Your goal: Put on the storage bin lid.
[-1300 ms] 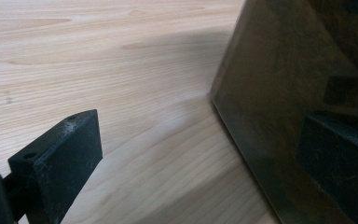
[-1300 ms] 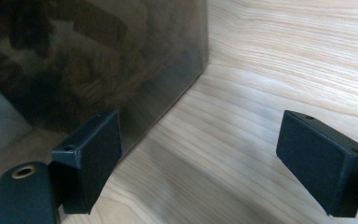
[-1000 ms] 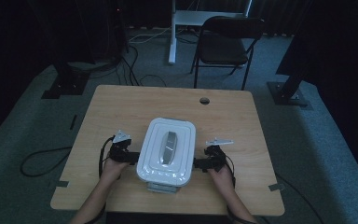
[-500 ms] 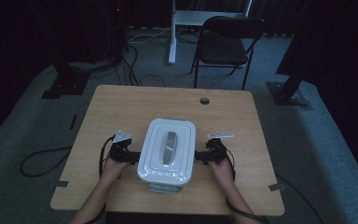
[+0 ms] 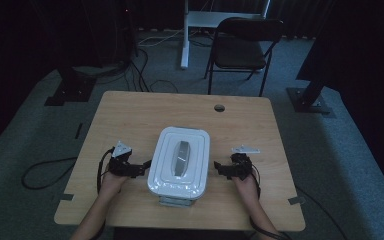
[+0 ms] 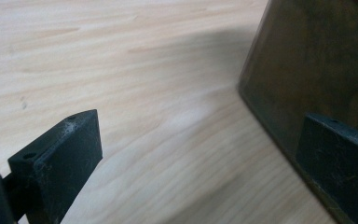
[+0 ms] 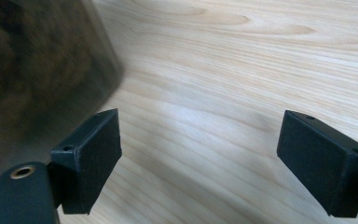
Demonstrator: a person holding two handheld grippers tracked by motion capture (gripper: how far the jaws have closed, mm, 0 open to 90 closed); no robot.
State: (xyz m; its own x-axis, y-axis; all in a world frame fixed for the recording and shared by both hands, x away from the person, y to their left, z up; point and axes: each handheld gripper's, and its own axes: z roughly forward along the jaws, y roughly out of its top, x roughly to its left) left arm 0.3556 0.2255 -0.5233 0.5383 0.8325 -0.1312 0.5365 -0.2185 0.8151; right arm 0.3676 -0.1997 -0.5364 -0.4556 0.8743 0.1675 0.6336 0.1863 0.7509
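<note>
So the white lidded box (image 5: pixel 179 162) sits mid-worktop (image 5: pixel 130 115), lid on; left hand-held gripper (image 5: pixel 141 167) and right hand-held gripper (image 5: pixel 221 169) flank it, jaws wide, nothing gripped yet.

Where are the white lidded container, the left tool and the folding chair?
white lidded container (image 5: pixel 180 159): high view, on the lid's grey centre handle.
left tool (image 5: pixel 145 165): high view, midway between its fingertips, beside the container's left wall.
folding chair (image 5: pixel 240 52): high view, on the dark seat.
</note>
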